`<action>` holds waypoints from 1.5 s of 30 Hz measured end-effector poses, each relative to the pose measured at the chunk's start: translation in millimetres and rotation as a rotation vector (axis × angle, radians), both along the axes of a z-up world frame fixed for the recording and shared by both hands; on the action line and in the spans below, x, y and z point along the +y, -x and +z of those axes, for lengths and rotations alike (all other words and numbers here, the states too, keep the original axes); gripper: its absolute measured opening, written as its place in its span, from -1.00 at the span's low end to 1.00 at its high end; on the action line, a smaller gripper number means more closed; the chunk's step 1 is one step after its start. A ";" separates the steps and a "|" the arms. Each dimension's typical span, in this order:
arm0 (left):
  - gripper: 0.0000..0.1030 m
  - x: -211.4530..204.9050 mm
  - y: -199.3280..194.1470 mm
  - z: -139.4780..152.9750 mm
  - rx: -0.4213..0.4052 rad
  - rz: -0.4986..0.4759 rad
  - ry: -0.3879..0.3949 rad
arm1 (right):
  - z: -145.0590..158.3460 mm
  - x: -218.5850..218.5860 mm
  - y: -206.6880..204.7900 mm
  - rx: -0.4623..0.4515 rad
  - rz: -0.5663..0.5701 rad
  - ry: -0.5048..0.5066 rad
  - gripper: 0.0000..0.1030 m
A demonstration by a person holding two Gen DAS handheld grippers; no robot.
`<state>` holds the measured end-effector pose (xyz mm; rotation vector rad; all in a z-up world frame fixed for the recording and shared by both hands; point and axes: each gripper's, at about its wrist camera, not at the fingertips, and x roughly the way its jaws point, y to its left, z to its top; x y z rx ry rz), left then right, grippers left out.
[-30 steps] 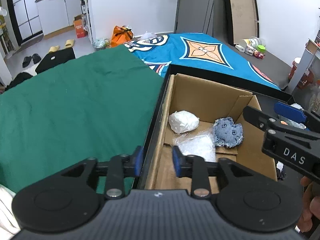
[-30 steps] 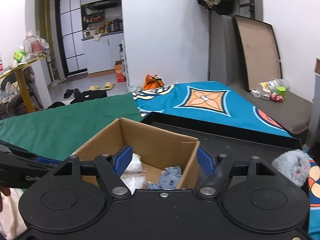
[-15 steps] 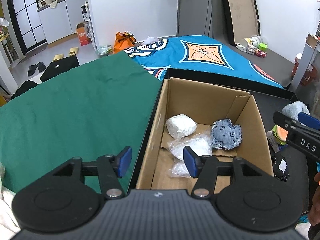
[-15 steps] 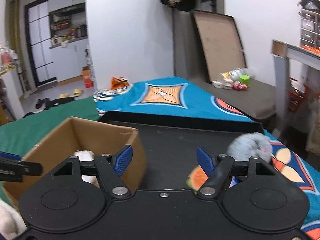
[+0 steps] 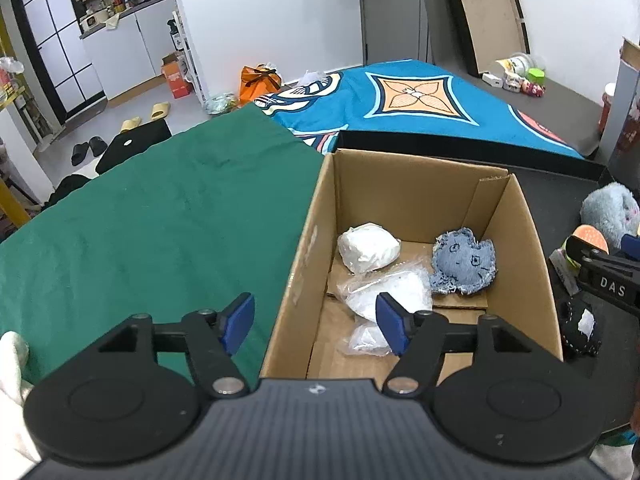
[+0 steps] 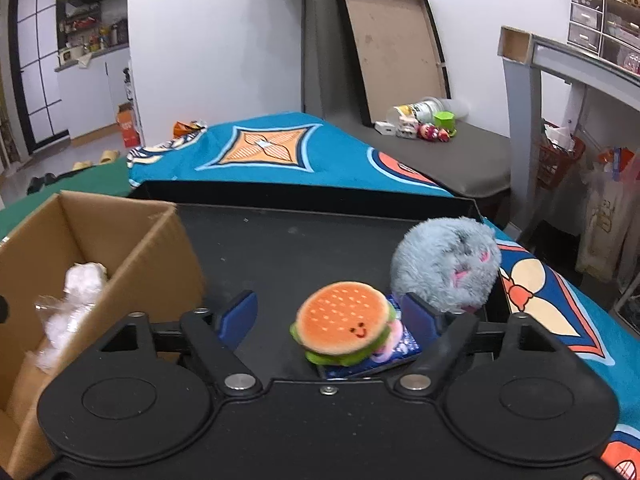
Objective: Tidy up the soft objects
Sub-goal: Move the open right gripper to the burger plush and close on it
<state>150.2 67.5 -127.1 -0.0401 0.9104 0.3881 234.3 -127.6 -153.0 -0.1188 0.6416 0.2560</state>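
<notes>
A cardboard box (image 5: 532, 240) sits on a black tray (image 6: 288, 240). Inside lie a white soft lump (image 5: 368, 247), a denim plush (image 5: 464, 266) and clear plastic bags (image 5: 384, 296). My left gripper (image 5: 316, 322) is open and empty, straddling the box's near left wall. My right gripper (image 6: 330, 314) is open, its fingers on either side of a burger plush (image 6: 344, 328) that rests on a blue packet (image 6: 400, 344) on the tray. A grey fluffy plush (image 6: 444, 264) sits just behind. A black plush (image 5: 580, 328) lies right of the box.
A green cloth (image 5: 140, 220) covers the surface left of the box. A teal patterned blanket (image 5: 416, 100) lies behind the tray. A grey bench (image 6: 452, 156) with small items and a shelf unit (image 6: 580, 80) stand to the right.
My left gripper opened wider and pulled back a little. My right gripper swung right from the box to over the tray, and the burger plush now sits between its open fingers.
</notes>
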 end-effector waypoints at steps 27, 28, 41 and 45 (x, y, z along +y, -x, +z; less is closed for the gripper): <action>0.49 -29.9 -11.1 -9.0 0.051 -0.015 -0.098 | -1.8 -27.4 -3.9 0.036 -0.016 -0.074 -0.01; 0.49 -29.9 -11.1 -9.0 0.051 -0.015 -0.098 | -0.8 -28.2 -3.0 0.032 -0.016 -0.075 -0.01; 0.49 -26.5 -7.3 -4.2 0.035 -0.027 -0.082 | 18.9 -18.1 6.6 -0.014 0.039 -0.105 -0.02; 0.49 -22.8 -4.7 -2.6 0.029 -0.039 -0.064 | 28.0 -11.3 11.1 -0.032 0.064 -0.122 -0.03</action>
